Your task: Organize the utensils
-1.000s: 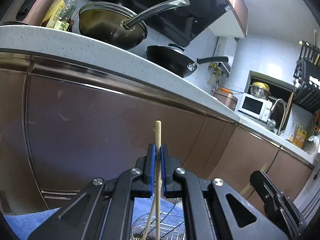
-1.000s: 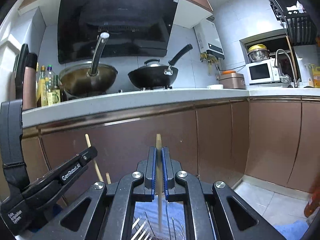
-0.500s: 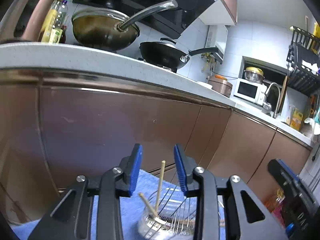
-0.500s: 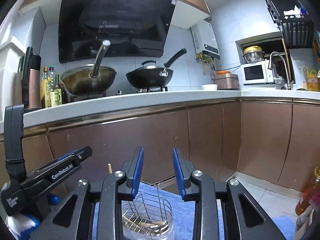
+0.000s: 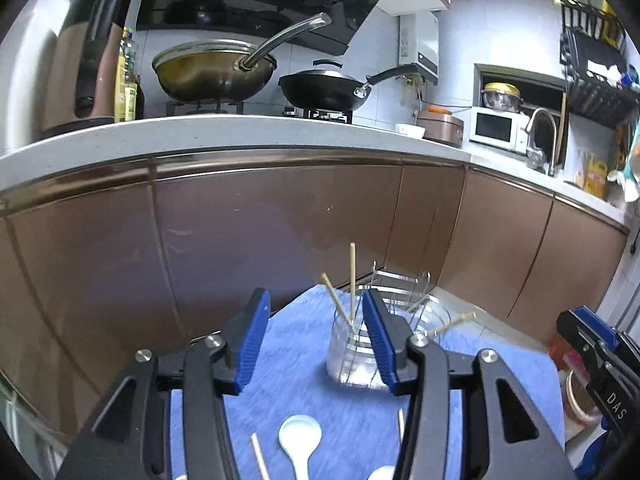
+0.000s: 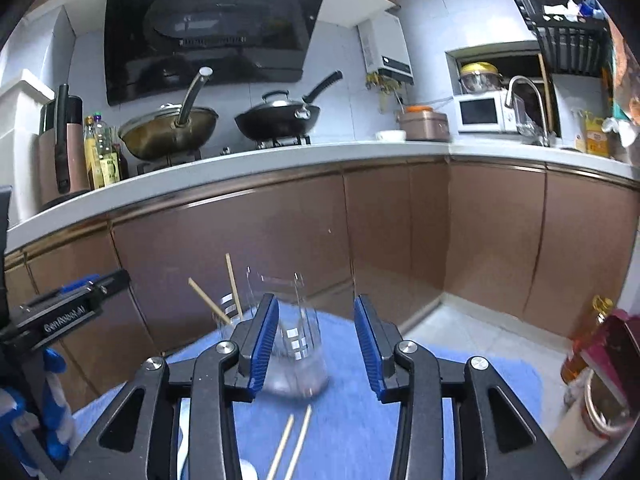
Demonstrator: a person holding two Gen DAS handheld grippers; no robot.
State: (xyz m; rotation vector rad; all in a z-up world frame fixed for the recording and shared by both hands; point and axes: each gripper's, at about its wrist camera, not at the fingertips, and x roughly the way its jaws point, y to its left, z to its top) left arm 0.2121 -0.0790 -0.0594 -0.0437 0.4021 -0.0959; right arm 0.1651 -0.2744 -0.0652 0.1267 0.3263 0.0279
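Left wrist view shows the utensil holder [image 5: 352, 354], a clear container fitted with a wire rack, standing on the blue mat [image 5: 296, 368] just ahead of the open left gripper [image 5: 316, 340], whose blue-padded jaws are spread wide with nothing between them. Two wooden chopsticks [image 5: 352, 280] stand in the holder, one nearly upright and one leaning to the left, and a third stick [image 5: 454, 322] pokes out low on its right side. Nearer the camera a white spoon [image 5: 300, 438] lies on the mat between the jaws, with a loose chopstick [image 5: 259, 460] just to its left. Seen from the right wrist, the right gripper [image 6: 316, 344] is likewise spread apart and empty, the blurred holder [image 6: 296, 344] sitting between its fingers and a pair of chopsticks [image 6: 290, 446] lying side by side on the mat [image 6: 440, 364] below it. Behind the mat run brown cabinet doors [image 5: 280, 232] under a white counter [image 5: 240, 132], where two woks [image 5: 214, 70] sit on the stove.
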